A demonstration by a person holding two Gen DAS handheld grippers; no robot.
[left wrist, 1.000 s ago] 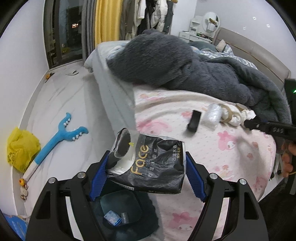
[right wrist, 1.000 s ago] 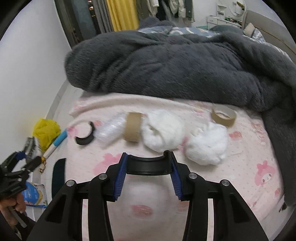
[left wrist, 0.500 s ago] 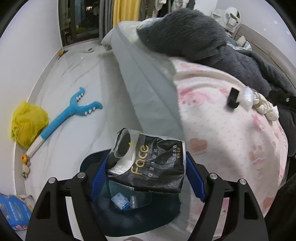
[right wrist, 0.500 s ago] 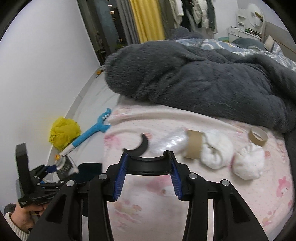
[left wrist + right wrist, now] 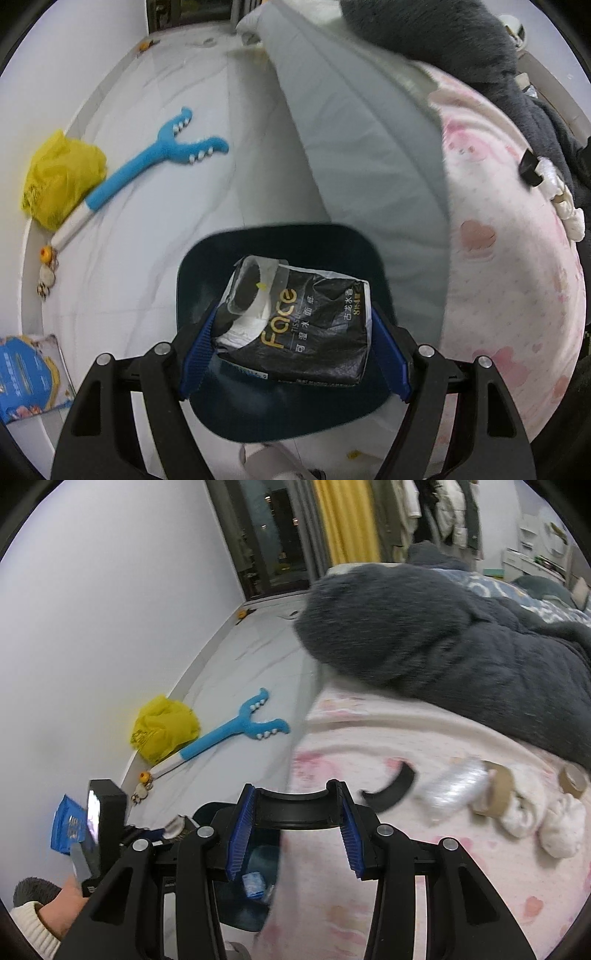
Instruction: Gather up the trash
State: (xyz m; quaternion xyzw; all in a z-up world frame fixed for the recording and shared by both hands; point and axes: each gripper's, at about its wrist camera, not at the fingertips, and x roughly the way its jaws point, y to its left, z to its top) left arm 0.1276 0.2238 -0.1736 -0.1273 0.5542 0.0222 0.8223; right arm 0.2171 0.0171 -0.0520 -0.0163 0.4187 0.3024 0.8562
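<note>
1. Pale marbled floor [image 5: 155, 229] runs beside a bed with a pink cartoon-print sheet [image 5: 517, 258], and a dark blue trash bin [image 5: 280, 417] stands on the floor against the bed's edge.
2. Directly above the bin, the left gripper [image 5: 291, 343] clamps a black tissue pack [image 5: 303, 325] between its blue pads, the torn end showing white tissue.
3. Inside the bin lies a small blue wrapper [image 5: 254, 884].
4. Near the bin, over the bed's edge, the right gripper [image 5: 295, 834] holds a curved black plastic piece [image 5: 295, 810] crosswise between its pads.
5. Farther from the bin, on the sheet, lie another curved black piece [image 5: 391, 786], a clear plastic wad [image 5: 456, 786], a cardboard tape core [image 5: 495, 792] and white tissue balls [image 5: 557, 827].
6. Beyond the bin, by the wall, sit a crumpled yellow bag [image 5: 61, 177] and a blue toothed toy stick [image 5: 155, 158].
7. A grey fleece blanket [image 5: 461, 635] is heaped farther up the bed.
</note>
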